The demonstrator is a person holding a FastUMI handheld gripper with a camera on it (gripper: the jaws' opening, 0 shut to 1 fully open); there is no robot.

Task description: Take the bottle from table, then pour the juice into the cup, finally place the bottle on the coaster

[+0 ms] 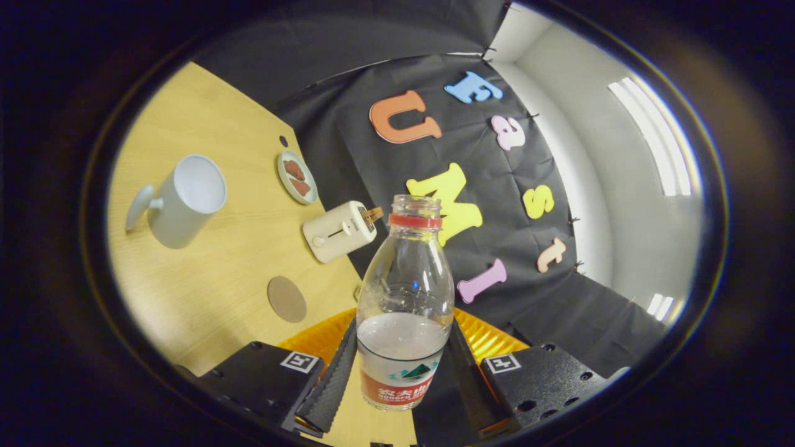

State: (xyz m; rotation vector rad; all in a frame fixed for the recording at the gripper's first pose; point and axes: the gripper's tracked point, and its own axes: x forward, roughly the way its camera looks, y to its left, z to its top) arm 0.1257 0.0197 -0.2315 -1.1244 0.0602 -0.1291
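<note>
Your tool (402,363) is clamped on the uncapped bottle (405,298), lifted off the worktop (236,267). Carry it left to the cup (184,200), then tilt slowly, mouth over the rim, before seeking the coaster (287,298).

You can't see the bottle's (405,298) lower sides behind the gripper (397,379) fingers, or read what lies on the small plate (297,177)

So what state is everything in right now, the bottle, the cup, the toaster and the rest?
Bottle: uncapped, partly filled, clamped between the jaws, tilted relative to the table.
Gripper: shut on the bottle.
Cup: upright on the table, looks empty.
Coaster: bare.
Toaster: toast sticking out of its slot.
Plate: holds two brown pieces.
</note>
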